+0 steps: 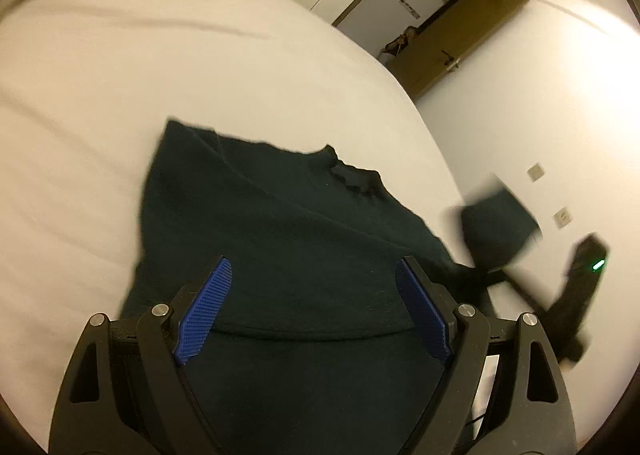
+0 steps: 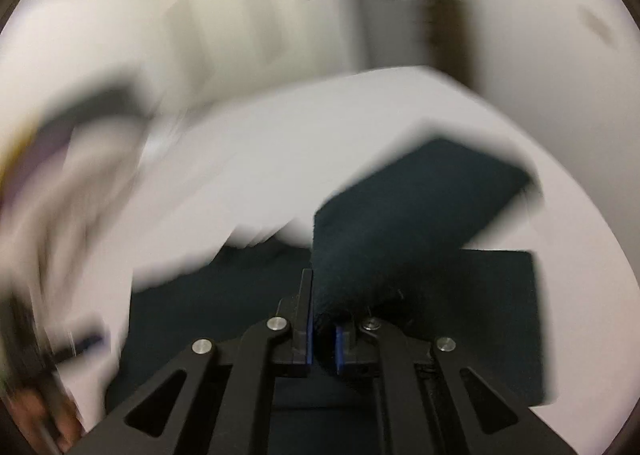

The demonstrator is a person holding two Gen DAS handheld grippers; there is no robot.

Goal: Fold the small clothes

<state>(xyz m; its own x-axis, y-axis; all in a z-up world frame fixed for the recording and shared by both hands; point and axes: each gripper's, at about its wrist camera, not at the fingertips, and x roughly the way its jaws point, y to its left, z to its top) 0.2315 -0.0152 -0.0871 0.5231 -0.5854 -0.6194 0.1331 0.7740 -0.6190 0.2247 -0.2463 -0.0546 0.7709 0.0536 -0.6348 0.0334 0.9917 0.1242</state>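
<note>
The dark green garment [image 1: 280,239] is lying spread on the white bed [image 1: 120,95]. The left gripper [image 1: 314,309] is hovering above the garment, jaws standing wide, nothing between them. The right gripper [image 2: 323,335] is pinching a lifted fold of the garment off the bed, at the garment's right side.

The right wrist view is smeared by motion: the left side (a dark shape there) cannot be made out. The dark garment [image 1: 280,239] runs off the left wrist view's bottom edge.
</note>
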